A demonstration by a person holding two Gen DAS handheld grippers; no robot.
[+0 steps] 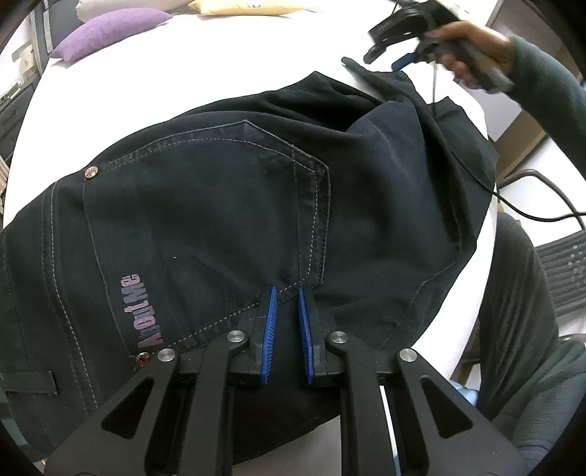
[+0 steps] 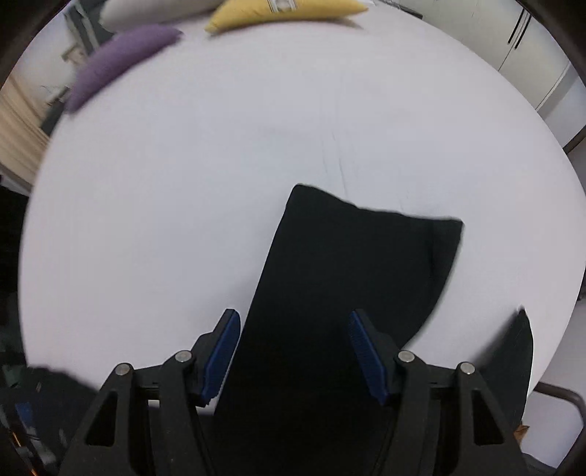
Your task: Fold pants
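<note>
Left wrist: left tongs (image 1: 286, 289) narrow gap over stitched dark denim pants (image 1: 219, 205); right tongs (image 2: 293, 326) spread.

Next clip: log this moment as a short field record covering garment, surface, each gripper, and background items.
garment: dark pants, back pocket and printed logo facing up, fabric rumpled
leg end: one pant leg lies flat ahead of the right gripper
surface: white table
left gripper: low over the pocket seam, jaws narrowly apart, grip on fabric unclear
right gripper: open, above the pant leg, holding nothing
background: purple cushion and yellow cushion at the far edge
fold status: not yet folded
</note>
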